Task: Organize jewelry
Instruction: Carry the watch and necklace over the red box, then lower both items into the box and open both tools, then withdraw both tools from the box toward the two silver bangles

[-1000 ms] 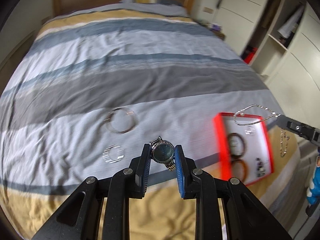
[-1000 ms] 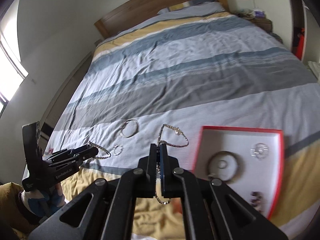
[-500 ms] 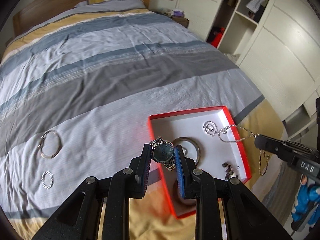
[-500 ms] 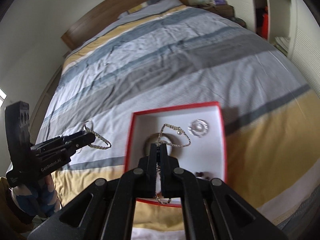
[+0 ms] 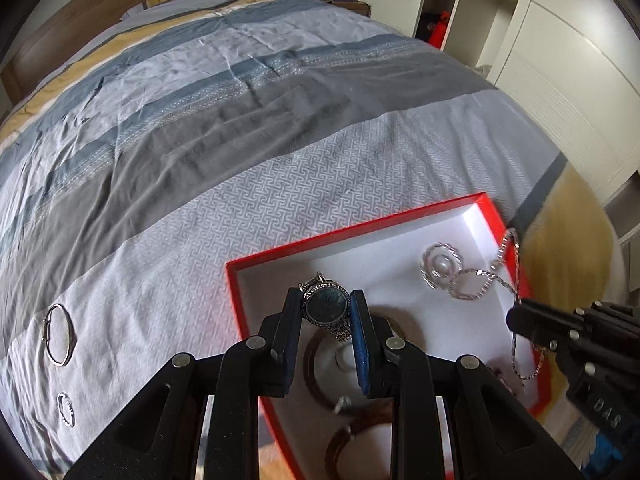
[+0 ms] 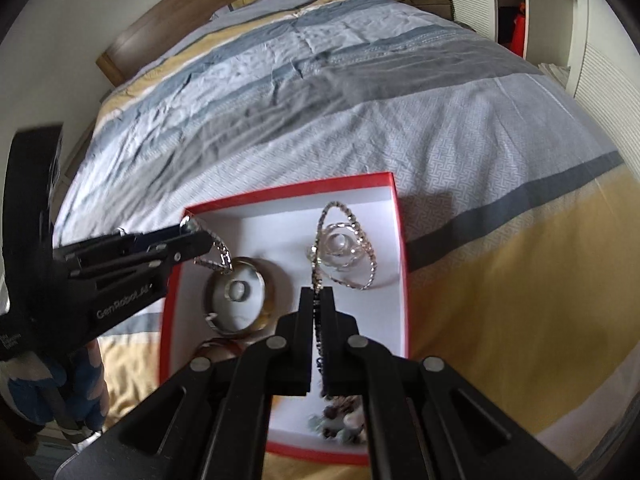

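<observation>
Left wrist view, left to right. At 8 o'clock a thin silver bangle (image 5: 58, 335) is lying on the striped bedspread (image 5: 248, 152), a small sparkly ring (image 5: 66, 409) just below it, both well apart from the box. Left gripper (image 5: 326, 312) at 6 o'clock is gripping a silver watch (image 5: 325, 307) with dark blue dial, stone-set bezel, metal link band; fingers narrow, pressing on the case sides. Watch is hanging over the near-left part of the red box (image 5: 352, 226), white inside. Brown bangles (image 5: 352, 432) are sitting in the box under the fingers, partly hidden. At 3 o'clock a pearl ring in a twisted silver setting (image 5: 440, 266) is lying on the box floor. Right gripper (image 5: 514, 320) is coming in from 4 o'clock, fully closed on a silver chain (image 5: 496, 276) looping over the box's right wall; "DAS" is reading on its body.

Right wrist view. At 9 o'clock the left gripper's body is showing "GenRobot.AI" lettering, a blue-and-white glove (image 6: 48, 392) below it. Big open bedspread at 12 o'clock, wooden headboard (image 6: 160, 28) beyond. Box right edge is sitting close to the yellow band at the bed's foot; white wardrobe (image 5: 560, 60) is standing beside the bed at 2 o'clock in the left view. Small dark beads (image 6: 340, 412) at 6 o'clock, blurred.
</observation>
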Available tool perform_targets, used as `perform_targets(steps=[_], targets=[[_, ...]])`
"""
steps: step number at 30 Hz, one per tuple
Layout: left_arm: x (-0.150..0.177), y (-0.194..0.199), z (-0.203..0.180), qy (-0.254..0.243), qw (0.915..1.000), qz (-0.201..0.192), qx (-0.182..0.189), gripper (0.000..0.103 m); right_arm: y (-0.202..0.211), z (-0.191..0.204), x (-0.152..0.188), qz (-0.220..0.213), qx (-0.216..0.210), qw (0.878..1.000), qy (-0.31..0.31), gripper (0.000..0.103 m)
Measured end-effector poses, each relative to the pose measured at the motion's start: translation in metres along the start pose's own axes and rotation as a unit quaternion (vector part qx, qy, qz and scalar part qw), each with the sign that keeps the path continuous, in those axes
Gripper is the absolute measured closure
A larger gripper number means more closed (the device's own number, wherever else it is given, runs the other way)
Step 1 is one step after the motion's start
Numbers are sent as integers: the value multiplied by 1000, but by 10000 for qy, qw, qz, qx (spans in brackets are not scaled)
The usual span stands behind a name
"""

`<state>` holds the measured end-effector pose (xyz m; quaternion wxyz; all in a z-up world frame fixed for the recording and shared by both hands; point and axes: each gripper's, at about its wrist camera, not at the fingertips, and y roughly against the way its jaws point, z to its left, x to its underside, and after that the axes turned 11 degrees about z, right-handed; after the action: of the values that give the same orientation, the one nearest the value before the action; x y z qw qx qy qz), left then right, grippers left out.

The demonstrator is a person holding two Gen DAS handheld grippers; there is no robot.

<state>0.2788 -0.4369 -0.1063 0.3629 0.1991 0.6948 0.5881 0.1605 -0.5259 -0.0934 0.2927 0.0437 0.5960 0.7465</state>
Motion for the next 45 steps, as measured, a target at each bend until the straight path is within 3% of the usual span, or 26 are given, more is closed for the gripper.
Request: perform_targets(steps=[10, 20, 23, 24, 39, 45], targets=[[-10, -32, 7, 156, 9996, 214, -89, 80, -31, -9, -4, 256, 148, 9996, -6, 100], [-8, -38, 12, 216, 9995, 224, -61, 77, -38, -9, 5, 408, 289, 9987, -91, 93], [-8, -33, 12, 240, 9996, 167, -46, 65, -34, -7, 7, 378, 304, 9988, -104, 75], [-7, -30, 12, 265, 9996, 134, -44, 64, -32, -5, 7, 358, 303, 9988, -101, 73], [-1, 8, 13, 440, 9989, -145, 28, 63, -6, 12, 15, 122, 353, 9993, -8, 73], [4, 29, 12, 477, 9984, -302, 15, 58, 4, 14, 17, 37, 392, 9992, -51, 73]])
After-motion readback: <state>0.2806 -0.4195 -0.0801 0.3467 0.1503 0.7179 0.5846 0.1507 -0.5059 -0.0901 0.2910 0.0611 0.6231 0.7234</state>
